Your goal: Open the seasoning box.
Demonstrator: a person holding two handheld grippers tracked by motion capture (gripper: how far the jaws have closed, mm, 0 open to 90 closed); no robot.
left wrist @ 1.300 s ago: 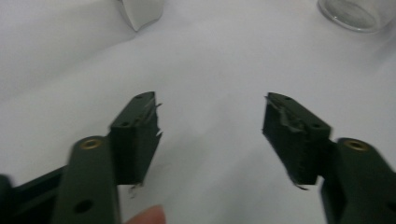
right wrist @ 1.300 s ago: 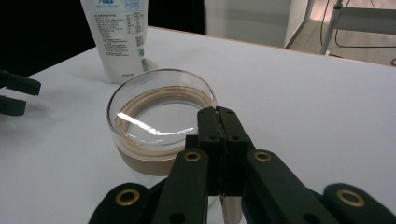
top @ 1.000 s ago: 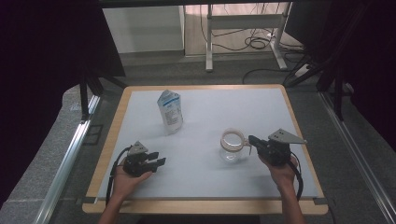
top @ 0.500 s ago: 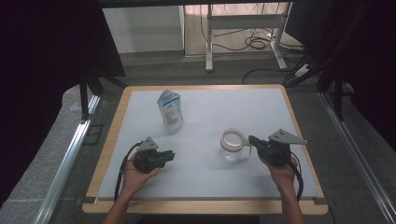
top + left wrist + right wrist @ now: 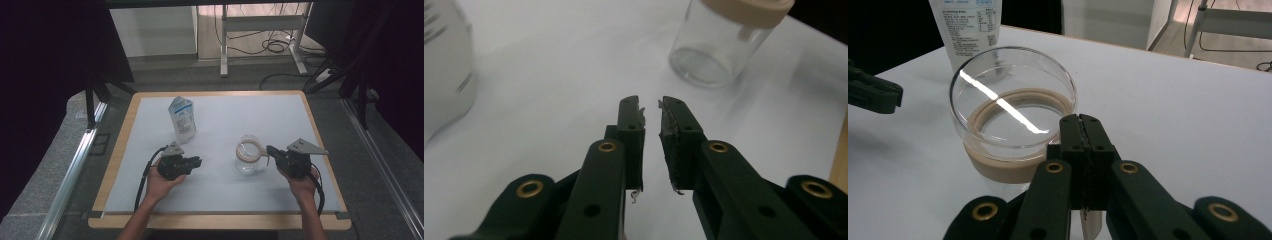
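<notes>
Clear glass jar [image 5: 248, 156] stands upright on the white counter [image 5: 220, 190], right of centre, with a tan collar at its mouth. White pouch [image 5: 182, 119] stands farther back and to the left, well apart from the jar.

Right tool [image 5: 270, 150] is at the jar's rim. In the right gripper view its jaws are pressed together [image 5: 1082, 131] just at the glass wall; whether they pinch the rim or a small tab on the collar is hard to tell, since no gap shows between the pads.

Left tool [image 5: 198, 161] hovers over bare counter between pouch and jar, pointing toward the jar. Its jaws have just been closing and now stand at a narrow slit [image 5: 651, 107], with nothing between them. Pad lining looks frayed.

Risks, as judged from here:
- The slit is far too narrow for the jar body; an approach like this would shove the jar rather than take it.
- A shove against a rim-only hold could tip the glass or twist it free.
- Worn pads may slip on smooth glass.
</notes>
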